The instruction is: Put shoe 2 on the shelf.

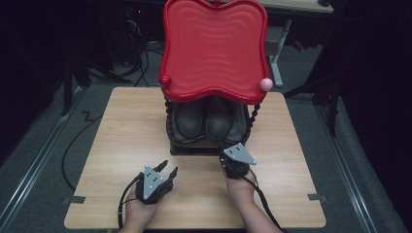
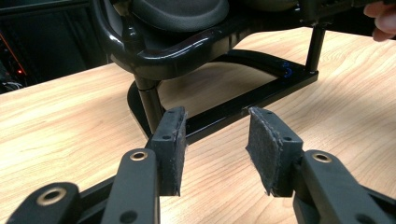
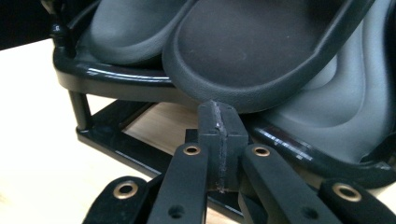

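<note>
I hold a claw in each hand over a pale wooden table. In front of me stands a black rack with two tiers: a wavy red tray on top, a small pink ball at its right front corner, and below it a lower shelf carrying a pair of dark shoes side by side, toes towards me.

My right gripper is at the front edge of that lower shelf, right before the right-hand shoe. Its two pads are pressed flat together with nothing between them, and the closed tip sits just under the rounded toe of the shoe, at the glossy black rim of the shelf. Whether the tip actually touches the sole or the rim I cannot tell. In the high view the right gripper points at the rack's front, its grey plate on top and the cable trailing back past my wrist.

My left gripper rests lower left on the table, near the rack's front left corner but apart from it. Its jaws stand partly open, holding nothing; bare wood shows in the gap between the pads. Along them I see the rack's left front post and base bar just ahead
</note>
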### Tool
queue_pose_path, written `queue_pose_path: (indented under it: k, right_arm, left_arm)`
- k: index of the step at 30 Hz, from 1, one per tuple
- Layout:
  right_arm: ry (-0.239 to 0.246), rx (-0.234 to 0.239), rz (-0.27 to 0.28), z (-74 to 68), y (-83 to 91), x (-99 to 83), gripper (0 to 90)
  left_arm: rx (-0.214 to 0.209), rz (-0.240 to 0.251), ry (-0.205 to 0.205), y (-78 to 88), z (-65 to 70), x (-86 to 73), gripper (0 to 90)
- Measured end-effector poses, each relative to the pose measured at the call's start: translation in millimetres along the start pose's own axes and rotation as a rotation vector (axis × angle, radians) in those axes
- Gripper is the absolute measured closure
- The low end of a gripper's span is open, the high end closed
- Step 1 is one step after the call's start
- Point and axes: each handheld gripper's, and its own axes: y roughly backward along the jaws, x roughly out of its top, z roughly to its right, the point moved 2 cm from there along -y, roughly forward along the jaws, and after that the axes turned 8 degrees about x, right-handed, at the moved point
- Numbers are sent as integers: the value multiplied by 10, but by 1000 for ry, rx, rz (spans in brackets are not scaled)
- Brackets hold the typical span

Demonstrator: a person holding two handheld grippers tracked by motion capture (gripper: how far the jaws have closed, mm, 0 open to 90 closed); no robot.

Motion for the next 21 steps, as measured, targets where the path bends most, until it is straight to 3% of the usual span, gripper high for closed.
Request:
queue_pose_path:
  k: [14,21]
  right_arm:
    - [1,-47,4,154,-51,152,899]
    - [10,36,10,-127,-143,155,899]
  left_arm:
    - [-1,-11,-5,-15,-5,-22,558]
    - [-2,-9,-3,-15,-9,-25,556]
